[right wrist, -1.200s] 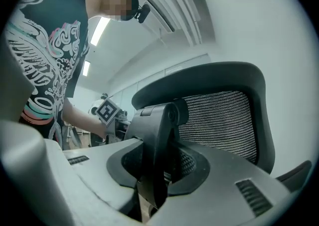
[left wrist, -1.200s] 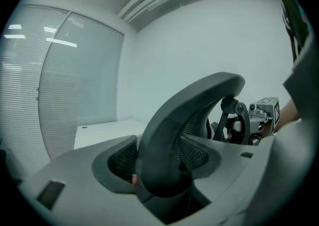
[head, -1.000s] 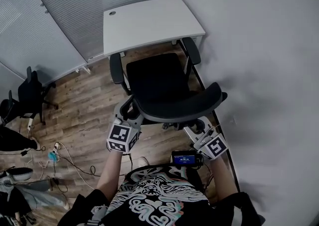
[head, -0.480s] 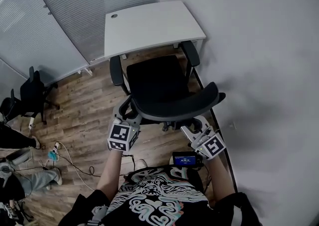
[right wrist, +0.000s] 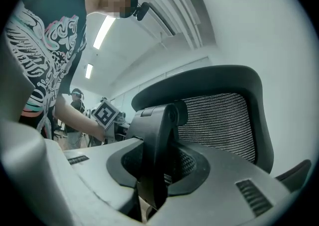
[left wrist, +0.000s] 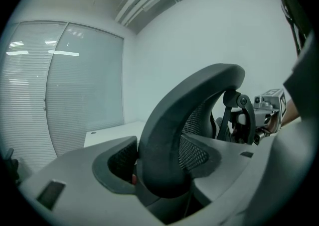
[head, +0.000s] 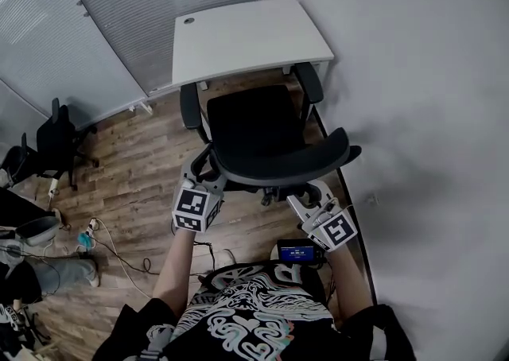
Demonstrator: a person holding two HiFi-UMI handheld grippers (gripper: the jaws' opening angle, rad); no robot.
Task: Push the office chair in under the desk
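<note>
The black office chair [head: 258, 125] faces the white desk [head: 246, 33], its armrests at the desk's front edge. Its curved mesh backrest [head: 280, 167] is toward me. My left gripper [head: 203, 179] is shut on the backrest's left rim [left wrist: 169, 135], which fills the space between its pads. My right gripper [head: 306, 196] is shut on a black strut [right wrist: 154, 150] behind the backrest's right side. The right gripper [left wrist: 269, 106] also shows past the backrest in the left gripper view. The left gripper's marker cube [right wrist: 105, 114] shows in the right gripper view.
A white wall [head: 413, 113] runs close along the chair's right. Blinds [head: 143, 1] stand behind the desk. A second black chair [head: 57, 141] stands at the left. Cables [head: 103, 244] lie on the wood floor, with someone's legs [head: 48, 272] at the lower left.
The chair and both grippers have edged a little toward the desk. The legs at the lower left have come further into view.
</note>
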